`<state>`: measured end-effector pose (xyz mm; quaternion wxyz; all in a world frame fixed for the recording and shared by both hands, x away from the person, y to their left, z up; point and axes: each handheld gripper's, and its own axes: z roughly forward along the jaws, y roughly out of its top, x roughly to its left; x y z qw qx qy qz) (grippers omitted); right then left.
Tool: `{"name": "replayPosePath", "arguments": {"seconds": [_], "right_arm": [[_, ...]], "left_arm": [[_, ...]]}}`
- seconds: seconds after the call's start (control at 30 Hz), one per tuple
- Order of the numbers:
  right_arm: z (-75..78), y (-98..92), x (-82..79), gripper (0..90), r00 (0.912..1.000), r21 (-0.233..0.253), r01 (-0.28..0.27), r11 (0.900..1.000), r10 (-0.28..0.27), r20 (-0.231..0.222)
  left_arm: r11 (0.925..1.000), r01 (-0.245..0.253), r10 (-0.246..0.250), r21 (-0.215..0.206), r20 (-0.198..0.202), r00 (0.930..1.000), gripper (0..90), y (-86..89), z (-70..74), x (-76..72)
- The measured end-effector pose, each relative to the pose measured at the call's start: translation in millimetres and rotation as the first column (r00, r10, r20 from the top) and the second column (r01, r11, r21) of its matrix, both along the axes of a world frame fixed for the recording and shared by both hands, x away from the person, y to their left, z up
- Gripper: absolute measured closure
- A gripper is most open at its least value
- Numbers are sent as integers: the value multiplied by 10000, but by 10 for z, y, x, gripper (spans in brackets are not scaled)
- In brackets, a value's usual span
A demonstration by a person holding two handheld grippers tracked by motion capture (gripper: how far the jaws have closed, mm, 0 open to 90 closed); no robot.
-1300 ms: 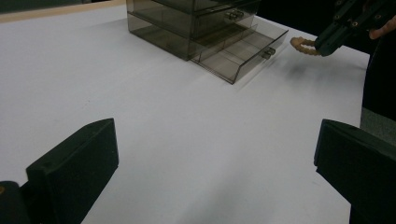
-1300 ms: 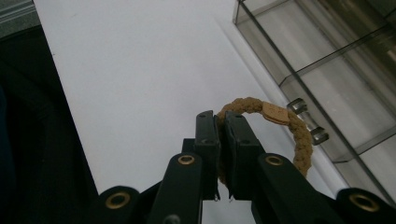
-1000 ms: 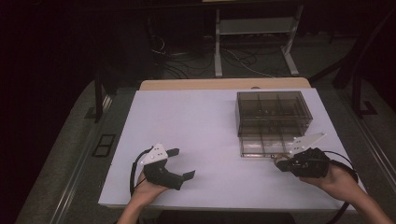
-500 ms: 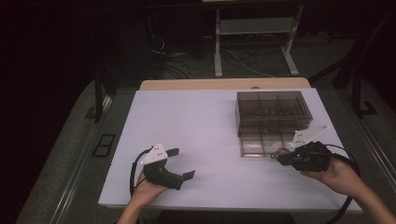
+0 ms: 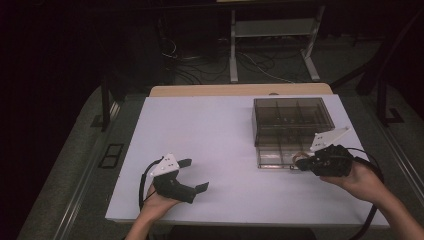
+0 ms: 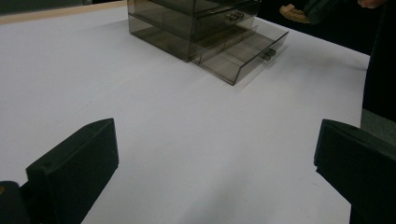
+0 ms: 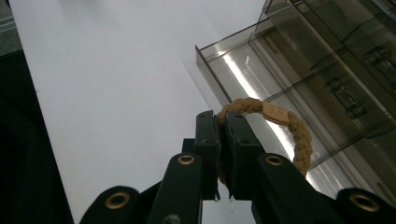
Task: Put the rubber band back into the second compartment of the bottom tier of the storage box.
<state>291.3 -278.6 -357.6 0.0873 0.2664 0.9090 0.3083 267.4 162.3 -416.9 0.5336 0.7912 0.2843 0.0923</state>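
A smoky see-through drawer cabinet stands at the table's right, its bottom drawer pulled out toward me. My right gripper is shut on a tan braided ring with a small tag and holds it just above the open drawer. The ring shows at the drawer's front right corner. My left gripper rests open near the table's front left, with nothing between its jaws. From the left gripper view the cabinet and its open drawer lie far ahead.
The white table has a wooden strip along its far edge. Beyond it stand a metal rack's legs and floor cables in a dark room. A cable trails from the right gripper.
My right gripper has lifted and shifted slightly toward the open drawer with the ring in it. The left gripper has stayed put.
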Motion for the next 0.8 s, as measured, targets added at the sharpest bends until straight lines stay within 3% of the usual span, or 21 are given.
{"name": "replayPosePath", "arguments": {"seconds": [0.8], "right_arm": [[-92, -40, 221, 833, 9996, 411, 253, 9988, -256, 74]], "left_arm": [[10000, -17, 17, -33, 25, 10000, 0, 1, 2, 8]]}}
